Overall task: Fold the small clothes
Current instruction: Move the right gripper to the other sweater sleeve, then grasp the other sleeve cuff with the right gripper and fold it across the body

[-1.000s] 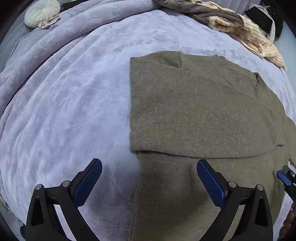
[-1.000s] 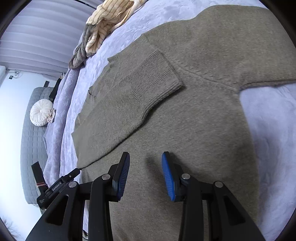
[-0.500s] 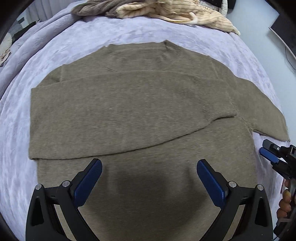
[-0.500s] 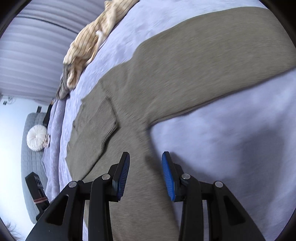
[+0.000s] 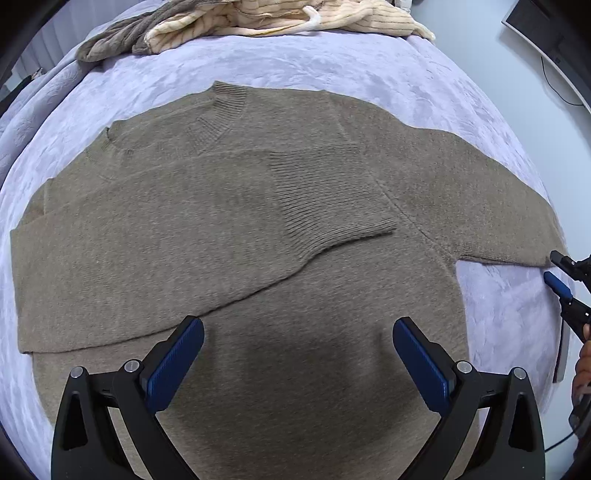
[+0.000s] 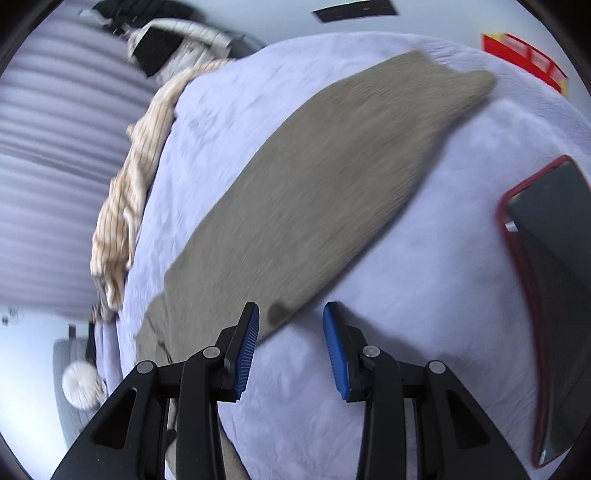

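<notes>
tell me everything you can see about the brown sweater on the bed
The brown sweater is a fuzzy olive-brown knit with ribbed collar and cuffs. It lies flat on the lavender blanket. One sleeve is folded across the chest, its ribbed cuff on top; the other sleeve still stretches outward. Neither gripper touches it.

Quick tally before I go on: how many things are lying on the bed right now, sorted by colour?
Olive-brown: 1, the sweater, one sleeve folded across its body.
Cream striped: 1, a crumpled garment at the far edge.
Grey-brown: 1, a bunched garment beside it.
Red-edged: 1, a phone near the outstretched sleeve.
Total: 4 on the lilac bedspread.
</notes>
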Action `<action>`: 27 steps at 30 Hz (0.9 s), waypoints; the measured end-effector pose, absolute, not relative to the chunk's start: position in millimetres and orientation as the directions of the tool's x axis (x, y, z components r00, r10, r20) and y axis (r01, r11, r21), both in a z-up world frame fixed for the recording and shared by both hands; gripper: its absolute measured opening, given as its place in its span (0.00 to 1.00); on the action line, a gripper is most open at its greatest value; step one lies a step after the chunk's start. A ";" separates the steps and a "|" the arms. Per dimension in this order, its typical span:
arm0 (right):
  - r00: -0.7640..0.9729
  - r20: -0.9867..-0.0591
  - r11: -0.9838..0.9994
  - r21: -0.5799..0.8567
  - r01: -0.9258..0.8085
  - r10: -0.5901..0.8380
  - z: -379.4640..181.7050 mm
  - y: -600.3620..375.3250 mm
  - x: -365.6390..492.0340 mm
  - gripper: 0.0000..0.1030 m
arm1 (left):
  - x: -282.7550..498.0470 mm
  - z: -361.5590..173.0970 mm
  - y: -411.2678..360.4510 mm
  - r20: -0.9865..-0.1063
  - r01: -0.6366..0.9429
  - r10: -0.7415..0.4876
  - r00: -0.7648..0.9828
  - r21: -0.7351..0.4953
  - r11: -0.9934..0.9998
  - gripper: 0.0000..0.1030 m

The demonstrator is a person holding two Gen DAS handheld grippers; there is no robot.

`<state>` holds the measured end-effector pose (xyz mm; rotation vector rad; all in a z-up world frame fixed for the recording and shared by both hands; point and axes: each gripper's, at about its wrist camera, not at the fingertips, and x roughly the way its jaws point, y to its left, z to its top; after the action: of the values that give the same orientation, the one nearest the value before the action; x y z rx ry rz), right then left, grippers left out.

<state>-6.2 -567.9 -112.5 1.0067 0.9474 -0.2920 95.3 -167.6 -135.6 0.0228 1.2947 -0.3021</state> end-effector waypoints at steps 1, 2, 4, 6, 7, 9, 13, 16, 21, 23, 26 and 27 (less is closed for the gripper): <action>0.598 -0.779 0.506 0.598 0.621 0.186 -113.5 -577.3 -9.9 0.38 | 97.6 -136.9 -169.2 -0.949 0.234 -0.208 0.238 -0.152 0.960 1.00; 0.614 -0.769 0.475 0.614 0.630 0.180 -114.8 -585.9 -12.7 0.38 | 98.2 -137.3 -172.1 -0.949 0.236 -0.208 0.237 -0.152 0.960 1.00; 0.638 -0.752 0.428 0.638 0.640 0.166 -116.7 -599.6 -14.5 0.38 | 102.6 -140.7 -180.2 -0.949 0.239 -0.210 0.234 -0.153 0.959 1.00; 0.652 -0.743 0.416 0.646 0.640 0.149 -115.6 -605.5 -12.4 0.38 | 103.2 -140.5 -184.3 -0.949 0.243 -0.213 0.234 -0.155 0.958 1.00; 0.657 -0.740 0.416 0.647 0.638 0.143 -114.8 -608.7 -10.3 0.38 | 103.9 -140.9 -186.5 -0.948 0.244 -0.214 0.235 -0.155 0.957 1.00; 0.668 -0.730 0.414 0.659 0.628 0.147 -112.5 -612.1 -4.5 0.31 | 104.4 -139.5 -185.5 -0.946 0.244 -0.219 0.238 -0.160 0.956 1.00; 0.679 -0.717 0.476 0.658 0.583 0.158 -96.3 -600.5 16.2 0.08 | 105.0 -137.0 -180.6 -0.942 0.233 -0.227 0.248 -0.170 0.957 1.00; 0.688 -0.703 0.577 0.643 0.504 0.182 -75.0 -570.6 37.3 0.08 | 102.4 -132.9 -167.4 -0.938 0.224 -0.231 0.258 -0.175 0.959 1.00; 0.695 -0.661 0.739 0.613 0.280 0.284 -39.9 -497.7 79.6 0.08 | 100.3 -128.0 -145.6 -0.932 0.190 -0.224 0.284 -0.175 0.966 1.00; 0.681 -0.650 0.792 0.587 0.168 0.337 -28.4 -456.0 95.6 0.08 | 99.1 -126.5 -133.0 -0.930 0.168 -0.222 0.294 -0.178 0.970 1.00; 0.631 -0.653 0.846 0.533 -0.010 0.418 -19.3 -383.1 116.7 0.08 | 94.6 -124.5 -107.5 -0.926 0.124 -0.219 0.309 -0.189 0.974 1.00; 0.608 -0.662 0.854 0.517 -0.054 0.439 -20.5 -360.3 121.0 0.08 | 92.7 -124.1 -98.0 -0.926 0.109 -0.208 0.315 -0.183 0.977 1.00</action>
<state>121.0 -360.3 -20.5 0.4806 0.8778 0.2973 92.7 -98.0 -124.1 -0.0921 1.2336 -0.2089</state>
